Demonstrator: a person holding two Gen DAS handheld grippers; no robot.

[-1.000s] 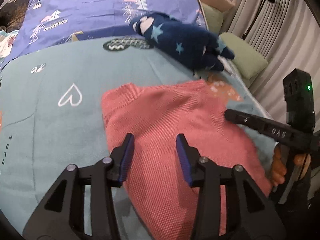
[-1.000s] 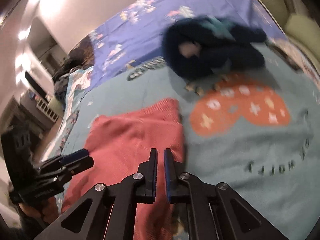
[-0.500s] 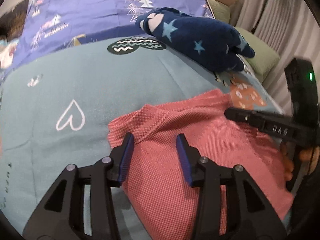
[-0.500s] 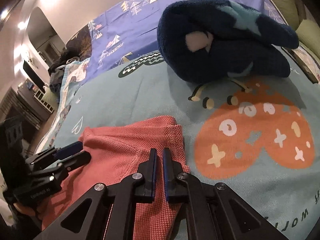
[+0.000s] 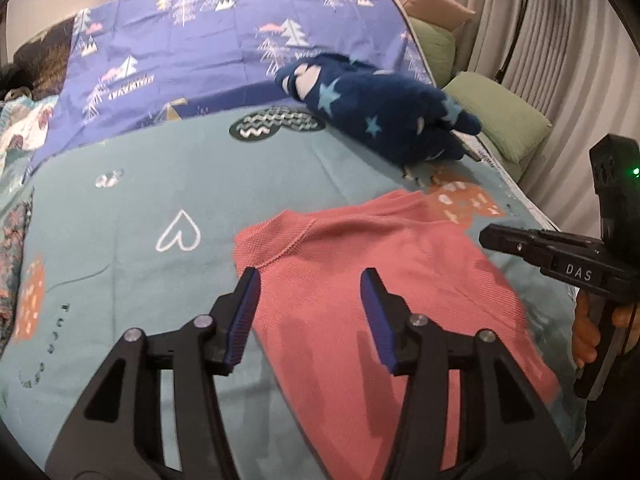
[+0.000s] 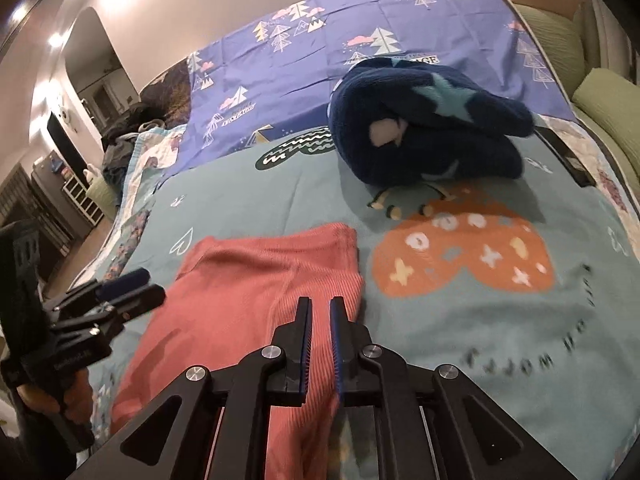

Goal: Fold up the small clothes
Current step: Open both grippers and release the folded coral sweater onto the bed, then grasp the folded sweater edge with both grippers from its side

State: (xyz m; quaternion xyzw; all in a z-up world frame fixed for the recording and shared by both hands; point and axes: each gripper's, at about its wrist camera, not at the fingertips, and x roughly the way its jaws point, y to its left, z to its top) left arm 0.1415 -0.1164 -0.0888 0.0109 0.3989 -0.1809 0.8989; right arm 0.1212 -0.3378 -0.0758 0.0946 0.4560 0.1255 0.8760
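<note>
I see the red knit garment [image 5: 372, 280] lying flat on the teal blanket [image 5: 132, 184] on the bed. My left gripper [image 5: 310, 312] hangs over its near-left corner, jaws wide apart, nothing held. Right gripper [image 6: 319, 338] is over the garment's right edge, jaws nearly together w/ a thin gap, nothing visibly clamped. "DAS" label reads on the right gripper in left view. Only right view shows the room at left; blanket text there too blurred. Navy star plush [image 6: 424, 136] sits behind.

A navy star-patterned plush [image 5: 384, 120], possibly a blanket bundle, rests on the teal bedspread [image 5: 140, 184] near green cushions [image 5: 500, 116].
</note>
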